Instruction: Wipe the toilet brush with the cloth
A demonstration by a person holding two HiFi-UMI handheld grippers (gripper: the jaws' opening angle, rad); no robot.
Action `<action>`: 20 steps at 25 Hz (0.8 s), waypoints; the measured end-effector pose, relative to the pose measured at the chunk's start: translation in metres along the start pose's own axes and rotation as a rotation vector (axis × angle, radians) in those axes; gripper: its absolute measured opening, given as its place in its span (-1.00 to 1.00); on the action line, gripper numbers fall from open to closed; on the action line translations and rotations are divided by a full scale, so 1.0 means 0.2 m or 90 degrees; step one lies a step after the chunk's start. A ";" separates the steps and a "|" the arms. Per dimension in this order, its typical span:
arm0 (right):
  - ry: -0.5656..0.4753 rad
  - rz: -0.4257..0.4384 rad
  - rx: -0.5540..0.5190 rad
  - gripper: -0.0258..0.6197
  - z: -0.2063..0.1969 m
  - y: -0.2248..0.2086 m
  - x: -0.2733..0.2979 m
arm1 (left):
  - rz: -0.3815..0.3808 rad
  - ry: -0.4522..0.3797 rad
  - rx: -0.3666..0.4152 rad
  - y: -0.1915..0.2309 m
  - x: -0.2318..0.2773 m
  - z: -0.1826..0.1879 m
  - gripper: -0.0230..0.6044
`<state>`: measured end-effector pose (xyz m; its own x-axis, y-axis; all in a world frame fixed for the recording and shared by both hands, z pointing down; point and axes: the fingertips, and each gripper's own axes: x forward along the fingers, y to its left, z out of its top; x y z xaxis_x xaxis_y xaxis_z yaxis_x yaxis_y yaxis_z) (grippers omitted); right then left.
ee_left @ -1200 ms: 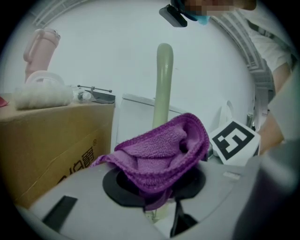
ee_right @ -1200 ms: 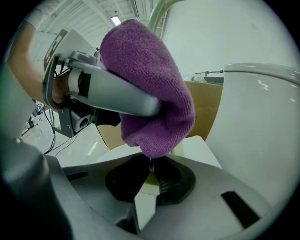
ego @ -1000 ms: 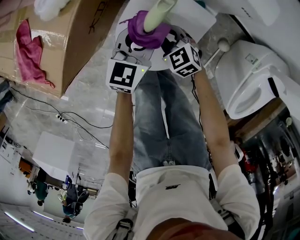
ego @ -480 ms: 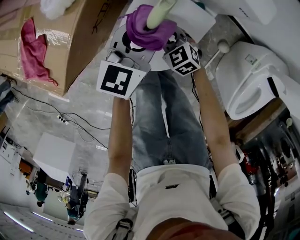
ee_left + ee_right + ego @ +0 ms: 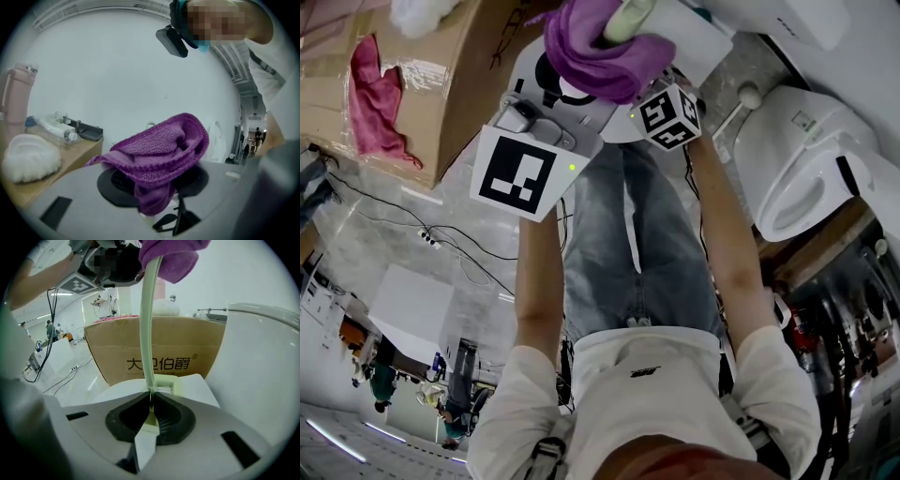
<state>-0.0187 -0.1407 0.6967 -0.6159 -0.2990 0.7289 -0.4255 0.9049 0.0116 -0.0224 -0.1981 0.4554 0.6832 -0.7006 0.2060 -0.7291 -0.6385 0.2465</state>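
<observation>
On my left gripper (image 5: 565, 94) the jaws had just been opening, with the purple cloth (image 5: 600, 47) bunched loosely between them around the toilet brush (image 5: 146, 324) handle. My right gripper (image 5: 151, 401) pinched that pale handle below the cloth.

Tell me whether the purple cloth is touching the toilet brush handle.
Touching. The right gripper view shows the purple cloth bunched round the toilet brush handle.

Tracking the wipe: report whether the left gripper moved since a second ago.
Yes. Left gripper rose toward the camera, its cube growing beside the cardboard box; jaws have just been opening, cloth between them.
</observation>
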 end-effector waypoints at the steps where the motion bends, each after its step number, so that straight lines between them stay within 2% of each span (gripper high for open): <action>1: 0.000 -0.001 0.000 -0.84 0.00 0.00 0.00 | -0.004 -0.001 0.002 0.00 0.00 0.01 -0.33; 10: 0.002 -0.005 0.004 -0.84 0.00 0.00 0.00 | 0.009 0.032 0.054 0.00 0.01 -0.06 -0.37; 15: 0.003 -0.010 0.007 -0.85 0.00 0.00 0.00 | 0.013 0.034 0.054 0.01 0.01 -0.10 -0.40; 20: 0.002 -0.010 0.008 -0.85 0.00 0.00 0.01 | 0.016 0.049 0.042 0.02 0.01 -0.24 -0.47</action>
<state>-0.0191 -0.1418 0.6989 -0.6072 -0.3121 0.7307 -0.4438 0.8960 0.0139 -0.0220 -0.1877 0.5026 0.6643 -0.6917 0.2833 -0.7451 -0.6427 0.1782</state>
